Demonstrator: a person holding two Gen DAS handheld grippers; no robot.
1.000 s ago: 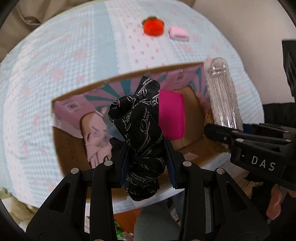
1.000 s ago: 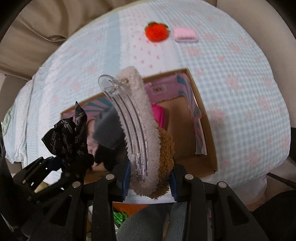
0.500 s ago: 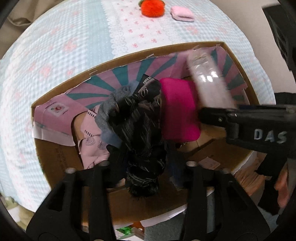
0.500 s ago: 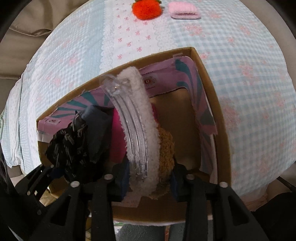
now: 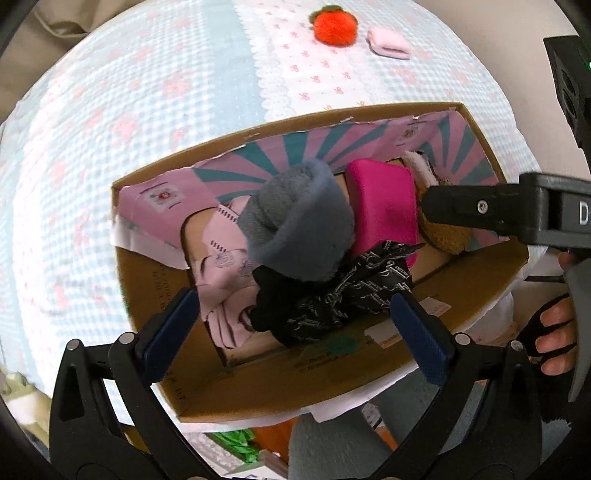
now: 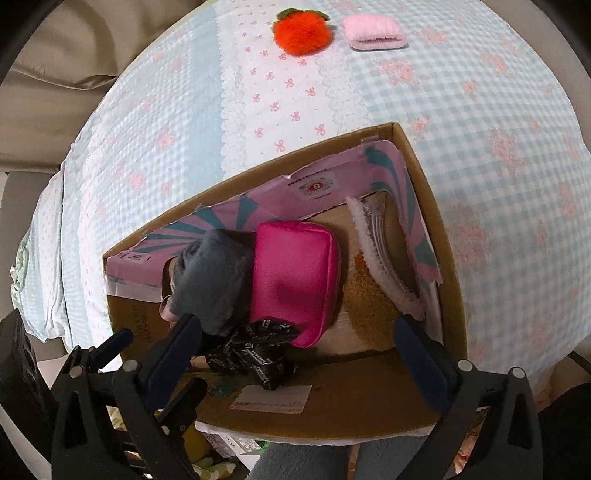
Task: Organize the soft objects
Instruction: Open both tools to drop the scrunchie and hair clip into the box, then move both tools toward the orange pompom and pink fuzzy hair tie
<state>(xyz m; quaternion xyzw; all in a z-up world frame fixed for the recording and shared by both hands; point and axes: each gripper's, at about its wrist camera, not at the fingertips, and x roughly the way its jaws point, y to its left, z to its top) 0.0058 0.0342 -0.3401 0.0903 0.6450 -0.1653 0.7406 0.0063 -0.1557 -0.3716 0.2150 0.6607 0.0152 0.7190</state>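
Note:
A cardboard box [image 5: 155, 280] [image 6: 448, 258] lined with pink and teal paper sits on the bed. Inside lie a black printed cloth [image 5: 332, 302] [image 6: 251, 354], a grey fleece roll [image 5: 299, 218] [image 6: 210, 273], a magenta pouch [image 5: 384, 199] [image 6: 295, 277], a pink cloth [image 5: 221, 266], and a fluffy white hair clip [image 6: 380, 251] on a brown fuzzy item [image 6: 373, 310]. My left gripper [image 5: 295, 332] is open and empty above the black cloth. My right gripper [image 6: 299, 354] is open and empty over the box's near side.
An orange plush fruit [image 5: 335, 25] [image 6: 301, 31] and a small pink pad [image 5: 388, 43] [image 6: 373, 32] lie on the checked bedspread [image 5: 110, 129] beyond the box. The right gripper's body [image 5: 517, 214] reaches over the box's right end in the left wrist view.
Both grippers lowered over the box and opened. The black cloth dropped from the left gripper and the fluffy hair clip from the right; both now lie in the box.

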